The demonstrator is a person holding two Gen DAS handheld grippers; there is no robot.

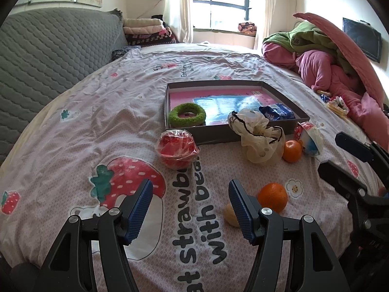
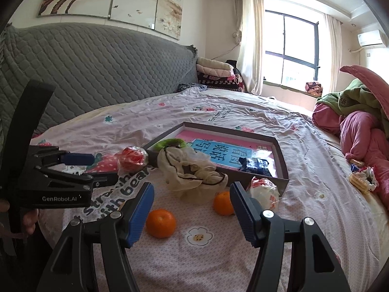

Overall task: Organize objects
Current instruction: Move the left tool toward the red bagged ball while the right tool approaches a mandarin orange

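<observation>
With both tools [image 1: 190,209] [image 2: 192,213] released, we centre the right one over the near round orange mandarin [image 2: 161,222] before clenching.

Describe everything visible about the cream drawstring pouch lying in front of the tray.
The cream drawstring pouch is soft, thin, crumpled fabric with faint pale dots, gathered by a dark cord that loops out on both sides. It slumps in a loose heap on the strawberry-print bedsheet, against the near wall of the shallow grey tray, its top flopping over the rim. One orange sits against its right side. Both grippers are apart from it. Its contents cannot be seen.
</observation>
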